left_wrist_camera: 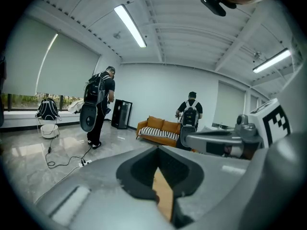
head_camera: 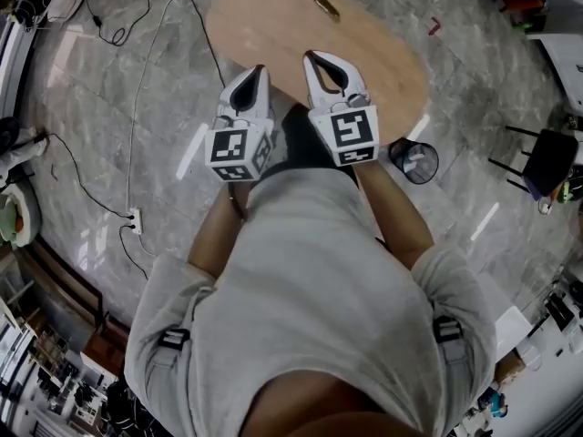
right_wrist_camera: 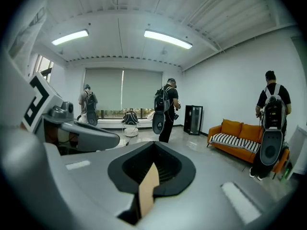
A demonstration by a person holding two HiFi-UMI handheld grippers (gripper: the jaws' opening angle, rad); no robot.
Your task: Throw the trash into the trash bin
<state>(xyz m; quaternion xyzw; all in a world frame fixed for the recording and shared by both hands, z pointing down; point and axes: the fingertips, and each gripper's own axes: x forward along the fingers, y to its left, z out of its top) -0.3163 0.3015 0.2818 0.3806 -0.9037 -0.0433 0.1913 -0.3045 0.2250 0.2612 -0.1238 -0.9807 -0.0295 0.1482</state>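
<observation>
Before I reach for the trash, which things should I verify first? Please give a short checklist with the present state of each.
1. Trash in view on the table: ok.
2. Bin in view, on the floor right of the table: ok.
3. Left gripper empty: ok.
4. Right gripper empty: ok.
5. Jaws apart, ready to grasp: not ok, both pairs are together.
6. Room left in the bin: cannot tell.

Office lounge — marble floor (head_camera: 73,98), orange sofa (right_wrist_camera: 240,131), ceiling strip lights (right_wrist_camera: 168,39).
</observation>
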